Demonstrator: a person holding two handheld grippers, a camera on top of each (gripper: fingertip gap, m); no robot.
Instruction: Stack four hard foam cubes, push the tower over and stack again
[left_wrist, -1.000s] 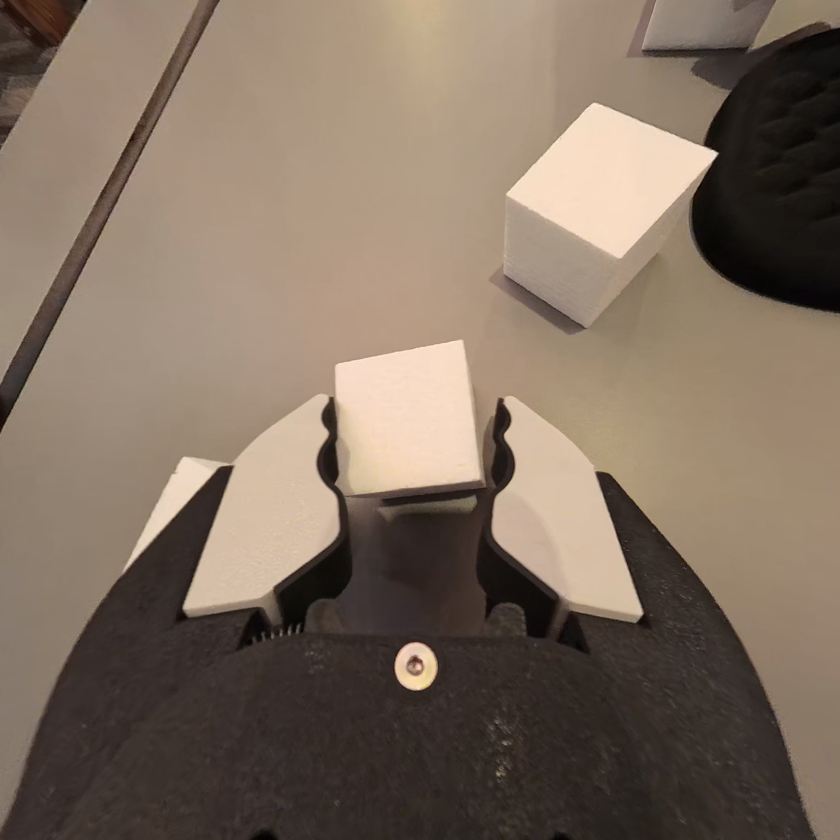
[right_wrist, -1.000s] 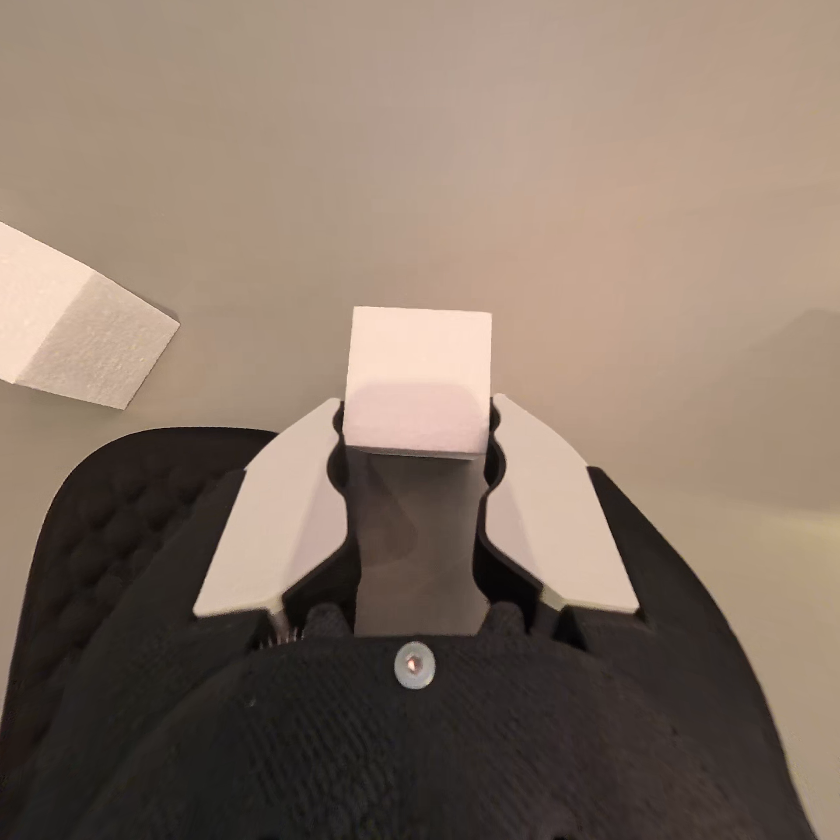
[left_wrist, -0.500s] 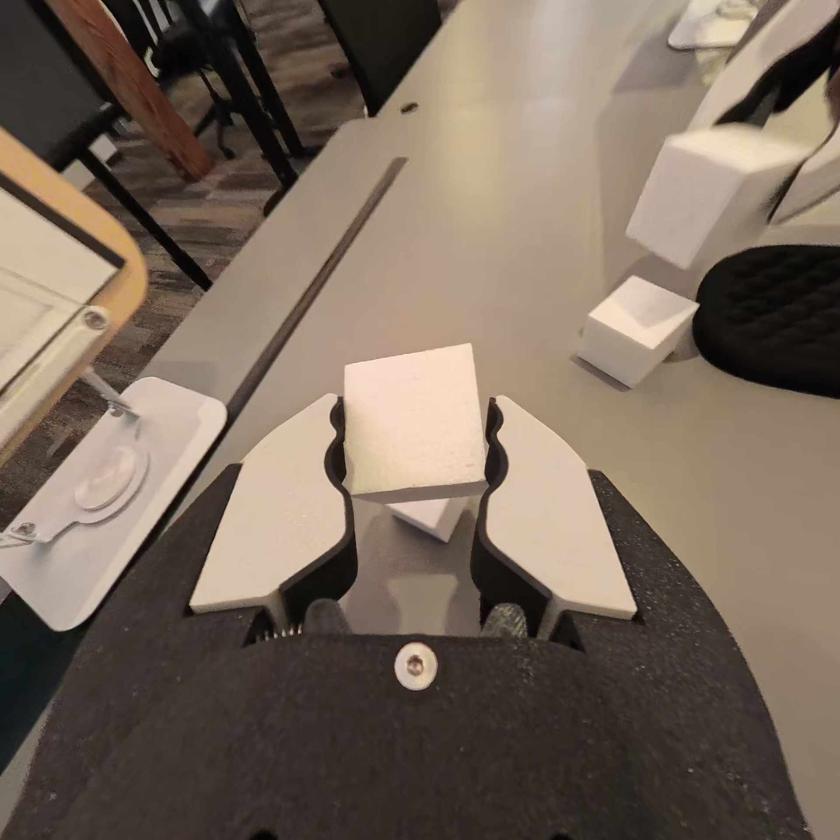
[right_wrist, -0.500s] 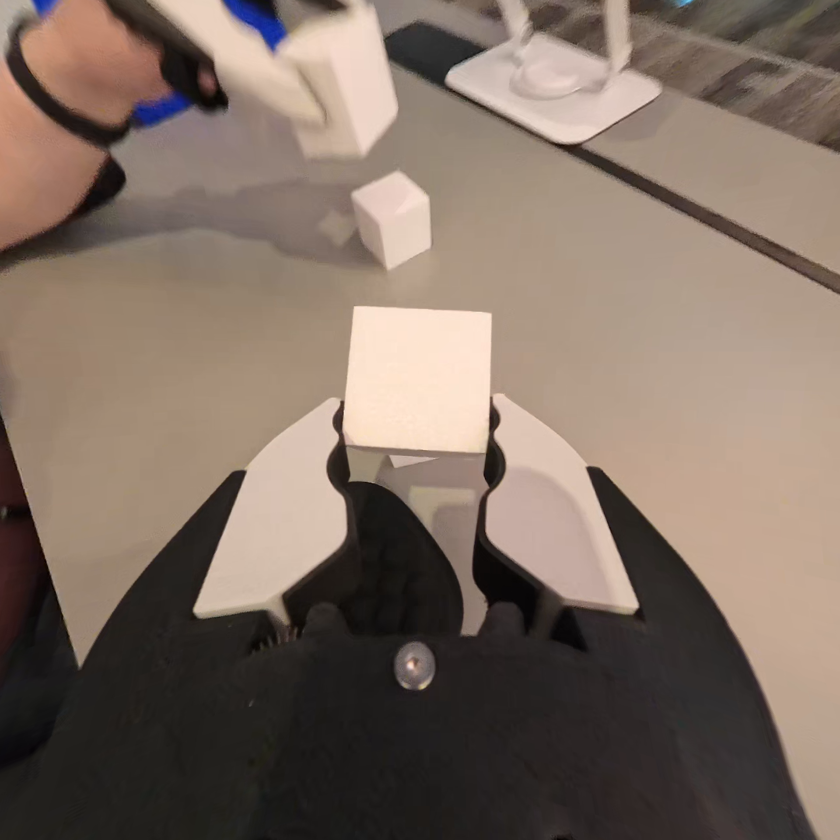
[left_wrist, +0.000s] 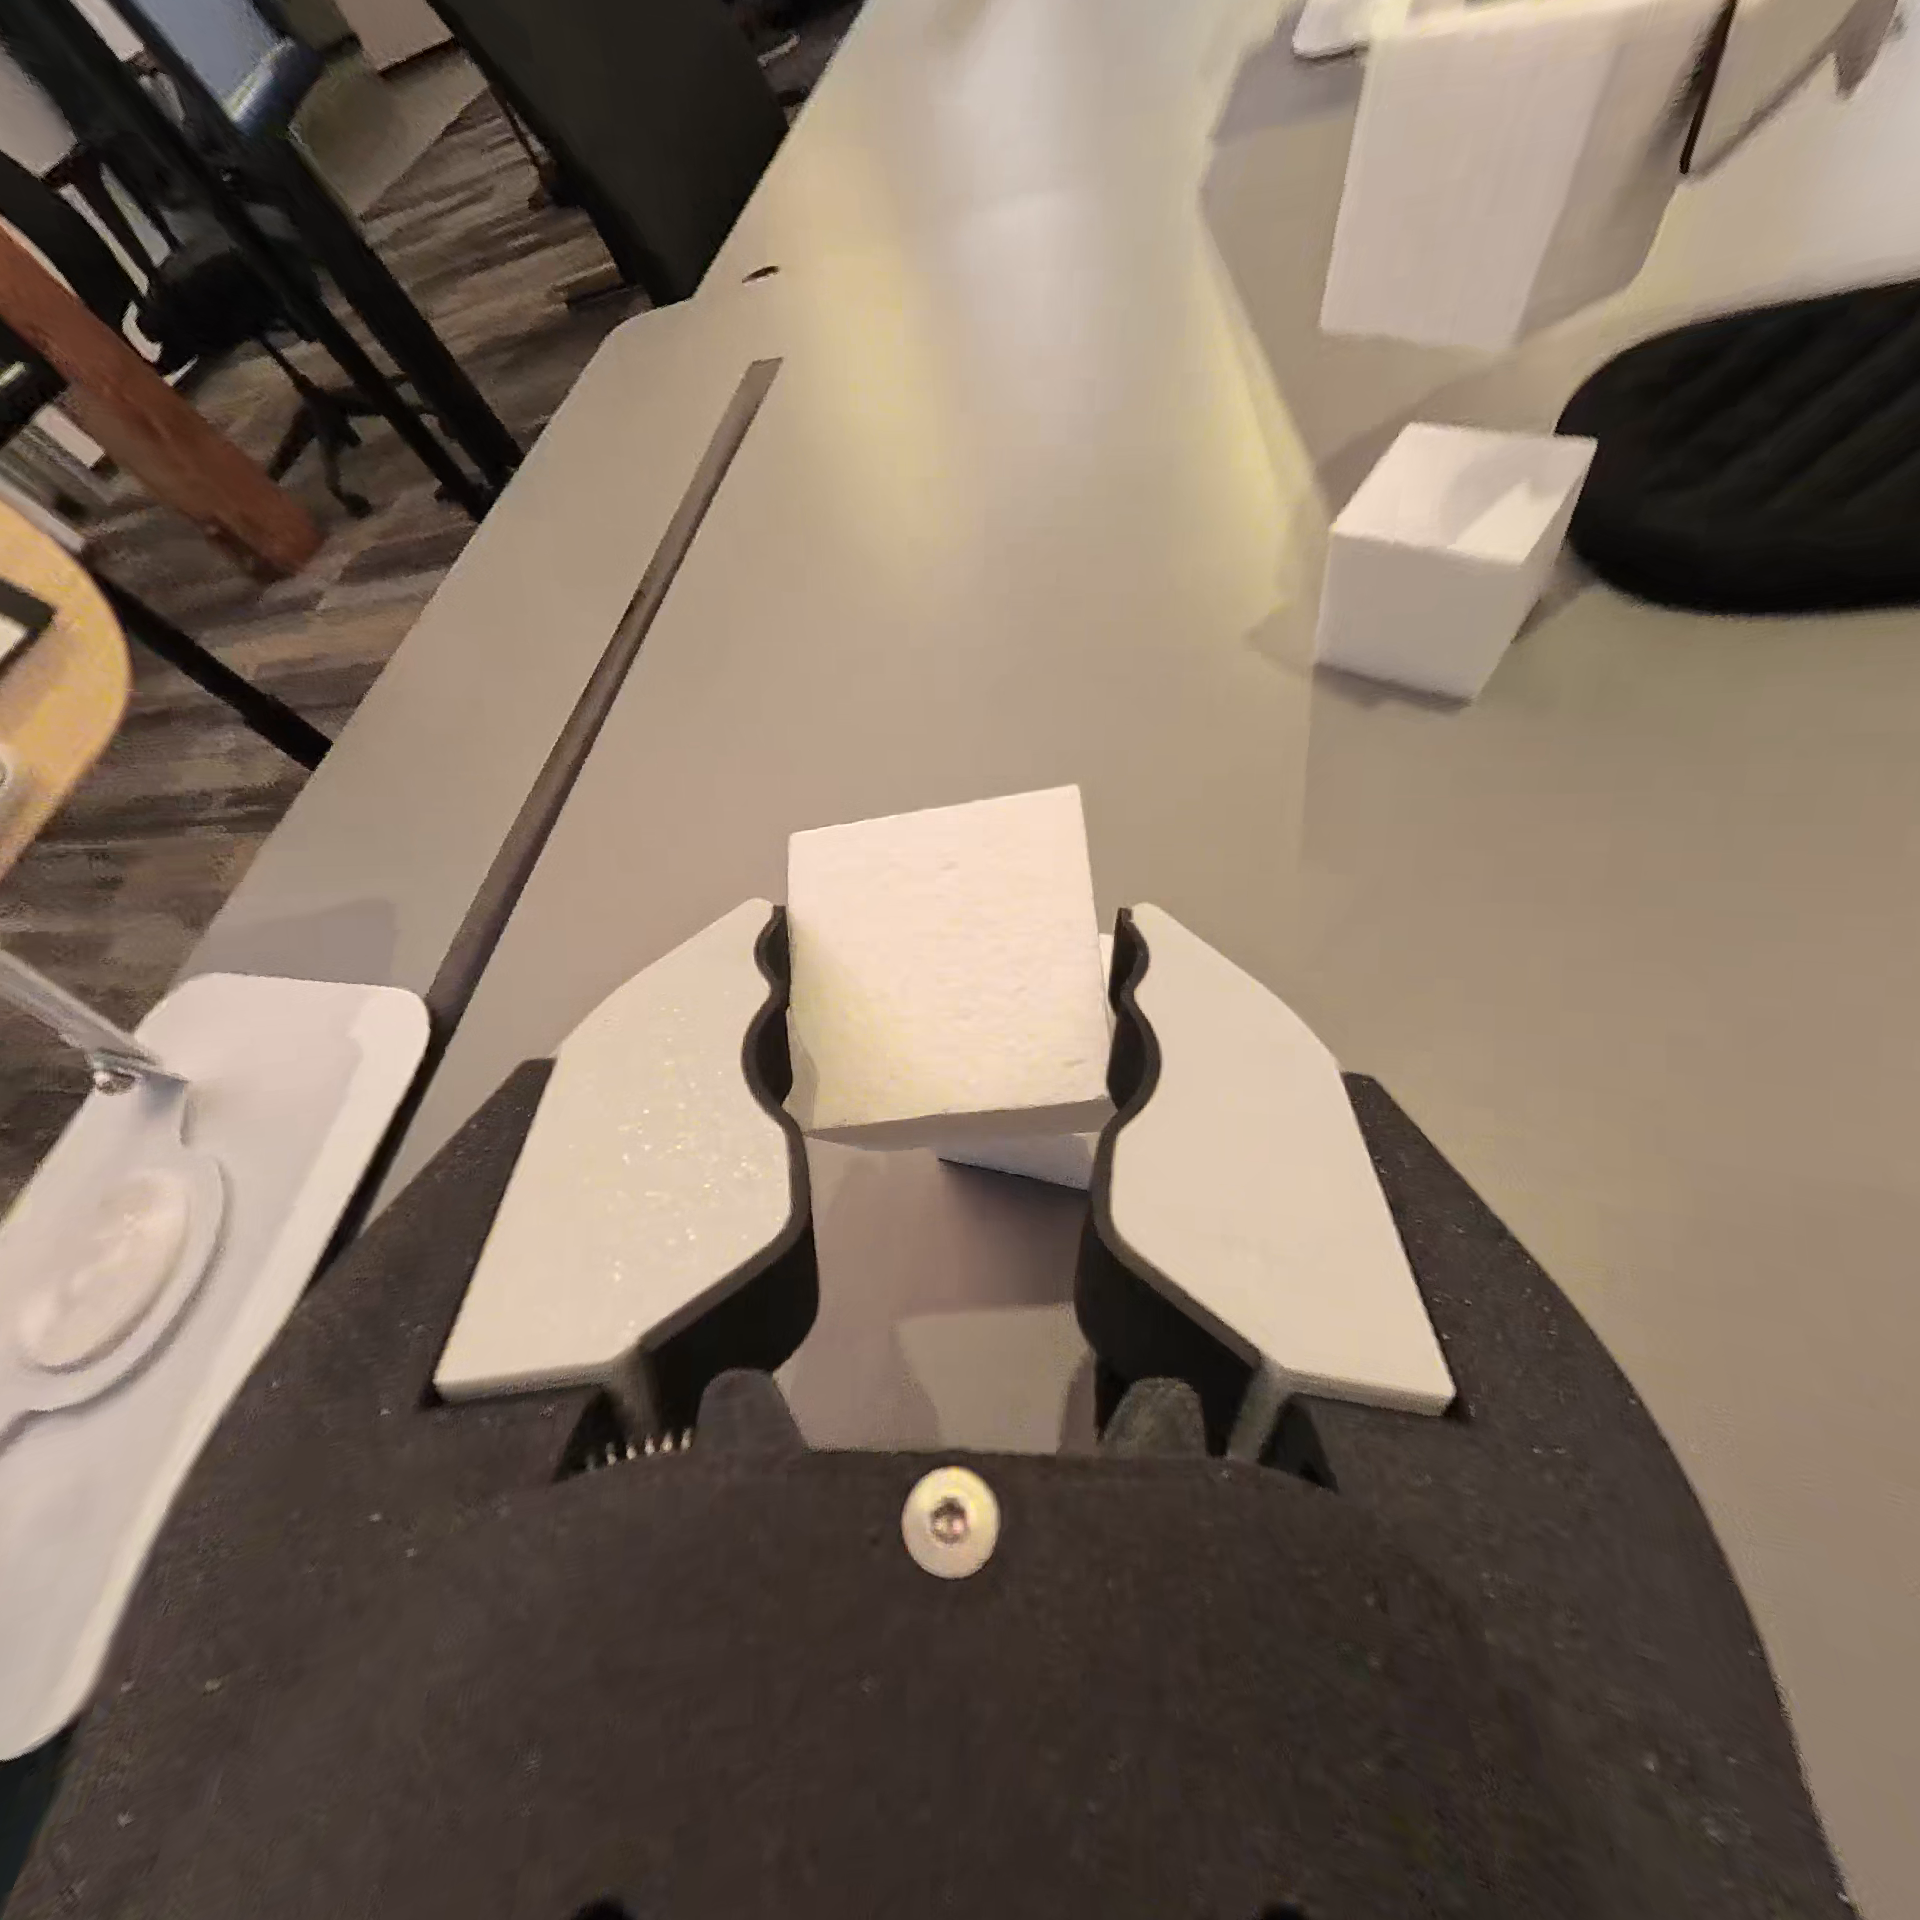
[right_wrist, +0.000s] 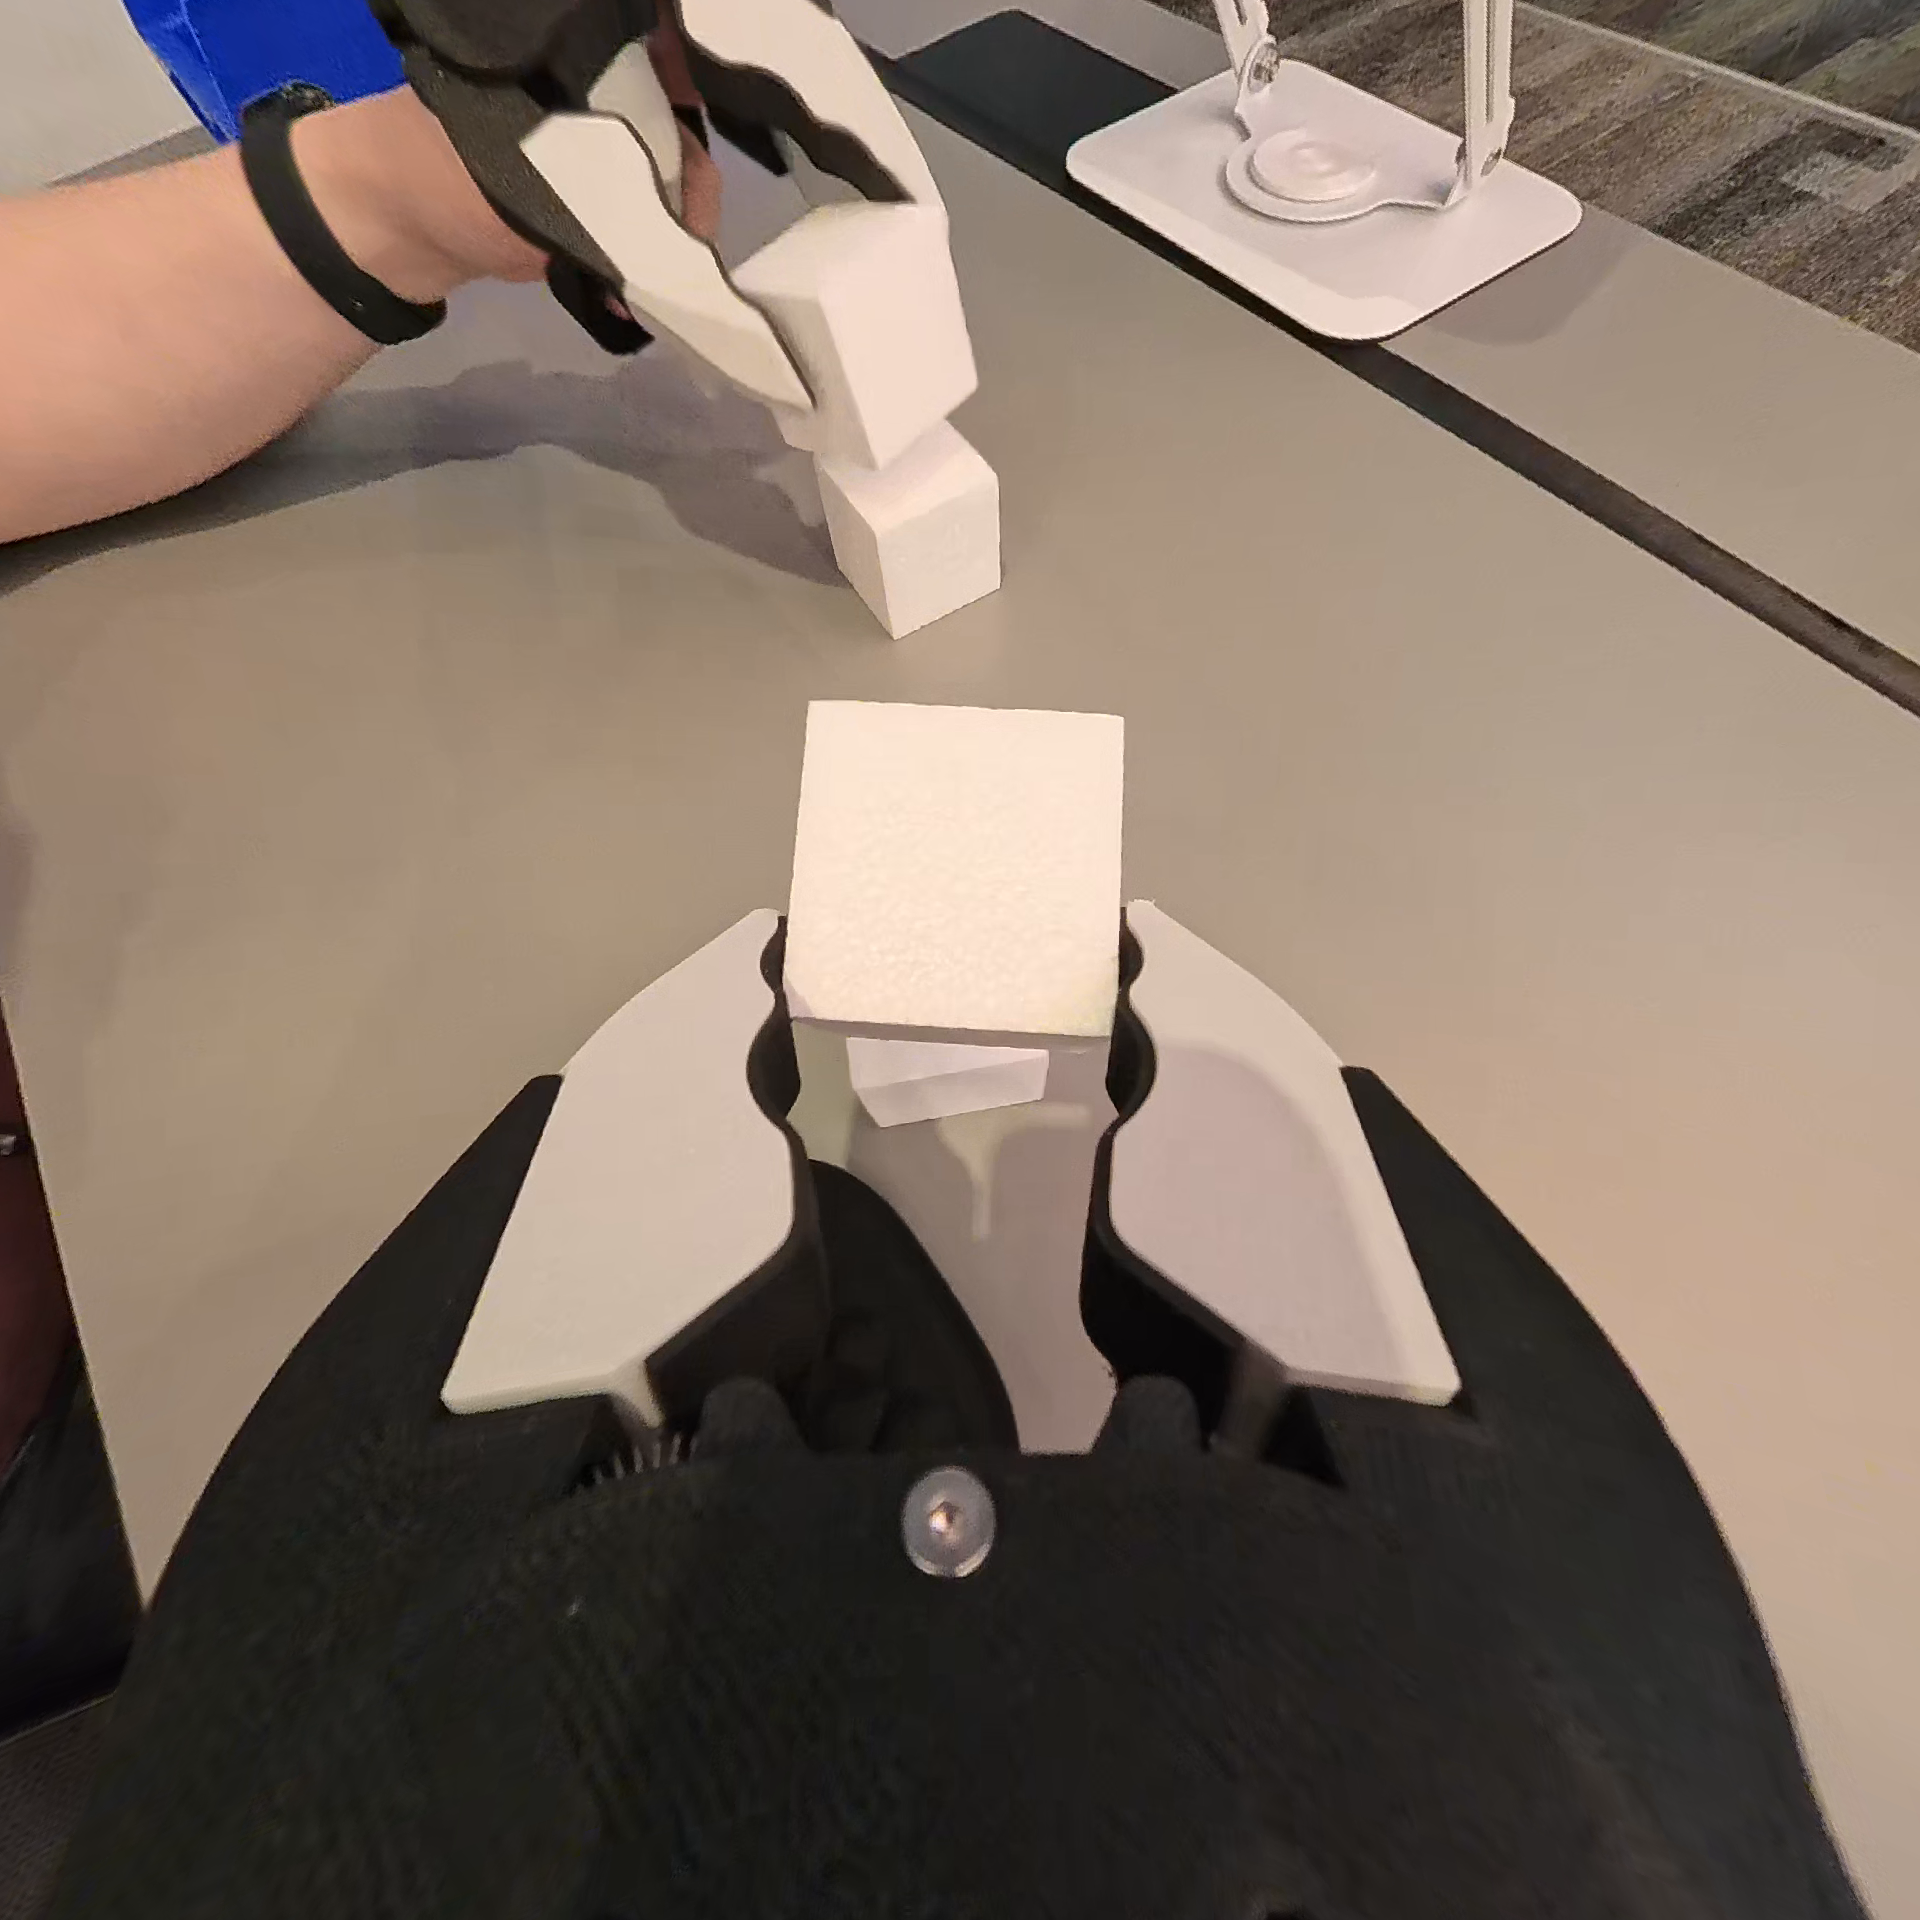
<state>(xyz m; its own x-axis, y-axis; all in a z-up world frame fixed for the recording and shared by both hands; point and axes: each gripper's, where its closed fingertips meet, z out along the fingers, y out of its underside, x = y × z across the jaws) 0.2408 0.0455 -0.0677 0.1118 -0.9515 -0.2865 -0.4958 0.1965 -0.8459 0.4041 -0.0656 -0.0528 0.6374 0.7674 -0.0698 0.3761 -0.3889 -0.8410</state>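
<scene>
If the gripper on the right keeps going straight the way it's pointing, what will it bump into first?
Probably the cube on the table ahead, with the left gripper lowering its own cube onto it. The right gripper already holds a cube. Depth is hard to judge; it might pass above.

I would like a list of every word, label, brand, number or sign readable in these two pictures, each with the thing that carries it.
None: no readable writing shows in either view.
The white hard foam cubes are blank.
The grey table and the white stand base carry no marks.
The black wristband is plain.
A pale panel at the left edge of the left wrist view is too cut off to tell.
</scene>
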